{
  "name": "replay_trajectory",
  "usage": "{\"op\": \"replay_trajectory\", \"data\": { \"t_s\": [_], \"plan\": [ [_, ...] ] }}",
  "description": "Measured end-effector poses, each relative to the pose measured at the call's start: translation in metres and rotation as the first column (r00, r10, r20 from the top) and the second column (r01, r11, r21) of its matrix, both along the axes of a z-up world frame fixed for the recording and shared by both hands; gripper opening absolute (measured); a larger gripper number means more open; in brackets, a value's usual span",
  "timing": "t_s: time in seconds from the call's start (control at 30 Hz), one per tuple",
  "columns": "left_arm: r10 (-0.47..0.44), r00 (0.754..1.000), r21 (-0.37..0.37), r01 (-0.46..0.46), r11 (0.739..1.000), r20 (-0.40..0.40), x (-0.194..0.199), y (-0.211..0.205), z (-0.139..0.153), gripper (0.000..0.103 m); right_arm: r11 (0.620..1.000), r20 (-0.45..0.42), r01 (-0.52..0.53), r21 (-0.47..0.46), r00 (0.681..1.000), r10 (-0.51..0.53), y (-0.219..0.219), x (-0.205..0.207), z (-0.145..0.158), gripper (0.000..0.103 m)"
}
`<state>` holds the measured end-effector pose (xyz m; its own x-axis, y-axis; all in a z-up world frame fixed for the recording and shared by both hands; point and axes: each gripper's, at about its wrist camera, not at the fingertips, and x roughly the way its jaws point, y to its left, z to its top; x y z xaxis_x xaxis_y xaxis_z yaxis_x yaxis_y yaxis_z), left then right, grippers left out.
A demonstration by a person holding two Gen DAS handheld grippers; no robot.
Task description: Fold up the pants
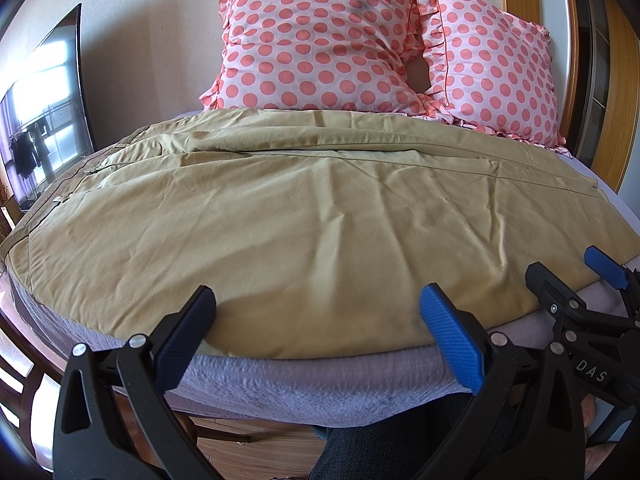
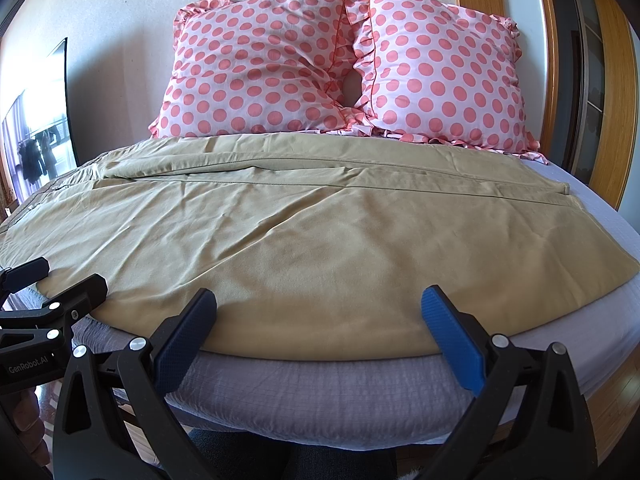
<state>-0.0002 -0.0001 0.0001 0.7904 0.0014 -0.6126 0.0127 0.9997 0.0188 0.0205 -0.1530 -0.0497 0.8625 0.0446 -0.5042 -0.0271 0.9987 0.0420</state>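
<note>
Tan pants [image 1: 280, 216] lie spread flat across the bed, waistband at the left, leg ends at the right; they also show in the right wrist view [image 2: 312, 232]. One leg lies toward the pillows, the other toward me. My left gripper [image 1: 318, 300] is open and empty, hovering at the near edge of the pants. My right gripper [image 2: 319, 300] is open and empty at the same near edge, further right; it shows in the left wrist view [image 1: 568, 268]. The left gripper shows at the left of the right wrist view [image 2: 64, 276].
The bed has a lilac sheet [image 1: 320, 380] [image 2: 328, 392]. Two pink polka-dot pillows [image 1: 320, 40] [image 2: 436, 68] lean on the wall behind the pants. A TV screen [image 1: 44, 116] stands at the left. A wooden door frame [image 2: 616, 80] is at the right. My legs are below the bed edge.
</note>
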Motion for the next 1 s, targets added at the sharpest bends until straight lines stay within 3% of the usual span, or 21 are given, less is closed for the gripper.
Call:
{"op": "replay_trajectory", "data": {
  "t_s": [0.6,0.73,0.8,0.9,1.0],
  "plan": [
    [-0.001,1.0,0.0,0.001,1.0,0.001,0.0,0.0,0.0,0.101,1.0,0.001,-0.001,0.0,1.0,0.001,0.0,-0.001,-0.001,0.102],
    [-0.014,1.0,0.002,0.014,1.0,-0.013,0.002,0.001,0.001,0.101,0.998,-0.041,-0.056,0.009,0.998,0.056,-0.006,0.007,0.005,0.102],
    [-0.025,0.999,-0.009,0.025,1.0,-0.036,0.005,0.004,0.004,0.101,0.998,-0.052,-0.053,0.024,0.997,0.054,-0.024,0.021,0.015,0.102],
    [-0.026,0.998,-0.034,0.024,0.999,-0.052,0.01,0.012,0.009,0.101,0.997,-0.009,0.06,0.046,0.998,-0.059,-0.075,0.039,0.049,0.102],
    [-0.027,0.999,-0.078,0.026,0.997,-0.018,0.011,0.024,0.021,0.101,0.975,-0.043,0.196,0.109,0.98,-0.192,-0.138,0.088,0.076,0.102]
  ]
}}
